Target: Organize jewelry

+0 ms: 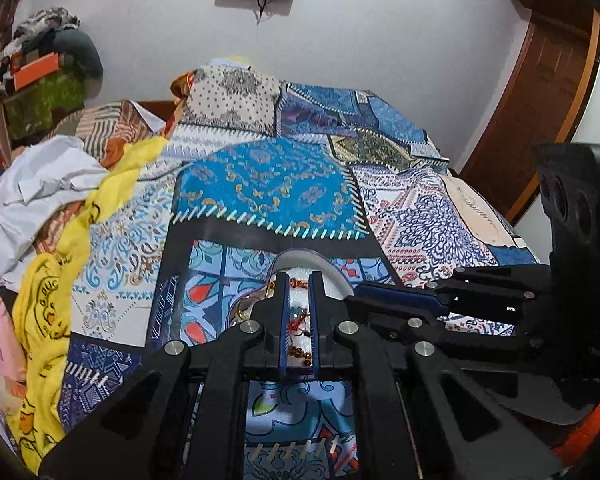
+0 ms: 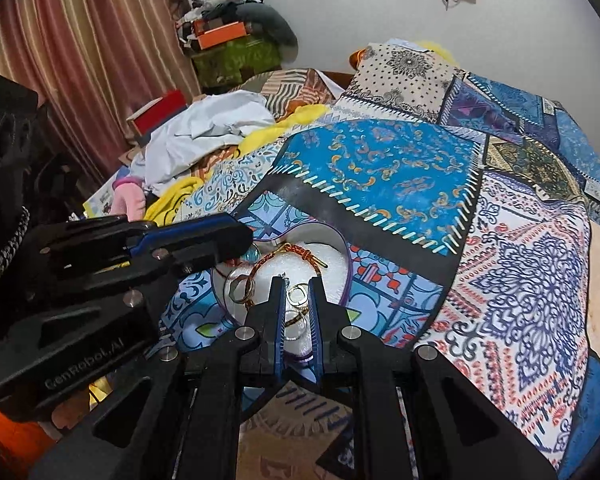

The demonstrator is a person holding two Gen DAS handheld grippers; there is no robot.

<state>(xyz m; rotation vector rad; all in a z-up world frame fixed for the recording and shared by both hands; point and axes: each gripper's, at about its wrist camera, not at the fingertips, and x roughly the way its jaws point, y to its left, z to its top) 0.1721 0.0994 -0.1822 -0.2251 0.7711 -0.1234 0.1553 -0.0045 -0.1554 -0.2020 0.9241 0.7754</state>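
the heart-shaped purple-rimmed box with white foam lining [image 2: 342,268] sits on the patchwork bedspread [image 2: 520,272] near the bed's front edge, so both tools reach it. inside lie a braided red-gold bracelet [image 2: 296,254] and gold rings [image 2: 242,286]. the right hand-held gripper [image 2: 296,280] hovers slightly parted over a ring, grasping nothing; the left hand-held gripper [image 1: 298,280] likewise straddles beads, likely choosing a piece.

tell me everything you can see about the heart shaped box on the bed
The heart-shaped box with a purple rim and white padded lining lies open and flat on the patchwork bedspread. Inside it are a red and gold braided bracelet, gold rings and gold hoop earrings. The right hand-held gripper reaches over its near edge with fingers apart, and the left hand-held gripper comes in across its left lobe.
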